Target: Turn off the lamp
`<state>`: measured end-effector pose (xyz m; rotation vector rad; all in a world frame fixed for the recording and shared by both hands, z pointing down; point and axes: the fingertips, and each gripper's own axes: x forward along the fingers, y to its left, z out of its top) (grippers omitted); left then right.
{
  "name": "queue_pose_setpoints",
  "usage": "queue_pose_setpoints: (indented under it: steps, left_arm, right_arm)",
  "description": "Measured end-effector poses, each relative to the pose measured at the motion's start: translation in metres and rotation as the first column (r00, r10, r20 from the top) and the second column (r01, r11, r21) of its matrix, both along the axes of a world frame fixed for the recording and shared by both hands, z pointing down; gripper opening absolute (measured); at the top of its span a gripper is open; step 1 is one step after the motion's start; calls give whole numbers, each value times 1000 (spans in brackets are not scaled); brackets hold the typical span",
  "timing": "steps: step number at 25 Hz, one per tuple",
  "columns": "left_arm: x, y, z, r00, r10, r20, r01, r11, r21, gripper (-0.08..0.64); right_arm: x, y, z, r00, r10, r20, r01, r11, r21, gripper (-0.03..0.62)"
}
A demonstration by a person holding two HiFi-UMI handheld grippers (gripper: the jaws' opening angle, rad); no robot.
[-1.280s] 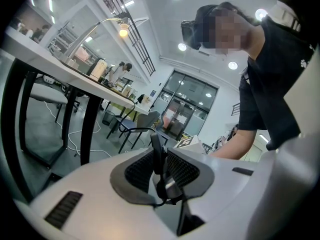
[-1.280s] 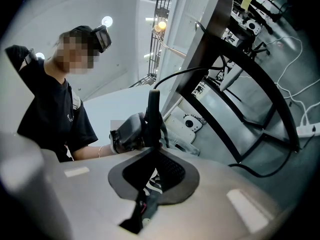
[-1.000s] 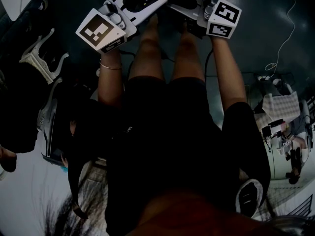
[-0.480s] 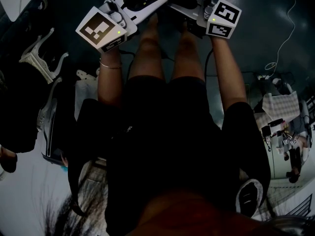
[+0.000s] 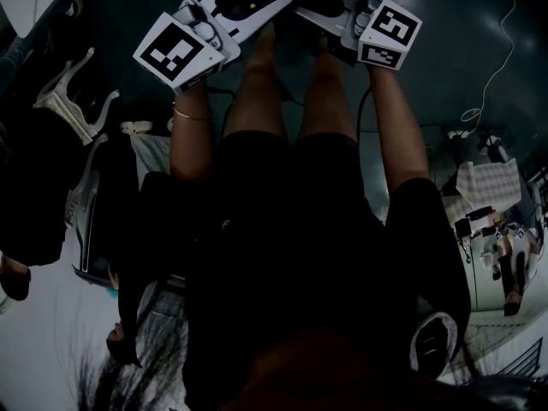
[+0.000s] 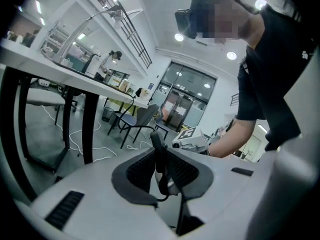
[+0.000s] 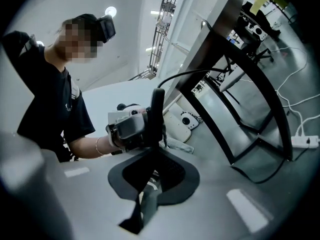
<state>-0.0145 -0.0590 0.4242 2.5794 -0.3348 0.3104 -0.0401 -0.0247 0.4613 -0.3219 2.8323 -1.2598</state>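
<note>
grey floor (image 7: 300, 69) bears black table legs (image 7: 207, 127), a loose white cable (image 7: 283, 100) and a power strip (image 7: 306, 142).

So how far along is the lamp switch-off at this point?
Nothing looks done. In hand: nothing. The left gripper and right gripper are both shut and empty, held low in front of the person's legs, facing each other. No lamp is near either one, and I can't pick one out with certainty. Left: reach the lamp and switch it off.

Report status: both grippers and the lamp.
Both shut and empty: left gripper, right gripper. Held low, tips facing each other in front of the person's legs. Lamp not clearly made out in any view, nothing near the jaws.
</note>
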Motion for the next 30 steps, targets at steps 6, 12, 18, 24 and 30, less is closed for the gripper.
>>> queue_pose_setpoints:
  steps: [6, 12, 18, 24, 30]
  left_arm:
    - [1, 2, -1, 1000, 9, -28, -9, 1000, 7, 71]
    - [1, 1, 1, 999, 0, -34, 0, 1000, -7, 71]
    - [0, 2, 4, 1000, 2, -30, -2, 1000, -3, 71]
    - [-1, 5, 13, 1000, 0, -25, 0, 1000, 1, 71]
    - [0, 3, 30, 997, -53, -50, 52, 999, -15, 71]
  right_arm:
    - [0, 1, 1, 1000, 0, 10, 0, 1000, -23, 3]
    - [1, 1, 2, 1000, -1, 5, 1, 1000, -24, 3]
    - [1, 0, 6, 999, 22, -25, -22, 1000, -3, 5]
    - [2, 3, 18, 995, 47, -92, -45, 999, 22, 5]
    - [3, 3, 39, 981, 53, -186, -51, 999, 18, 20]
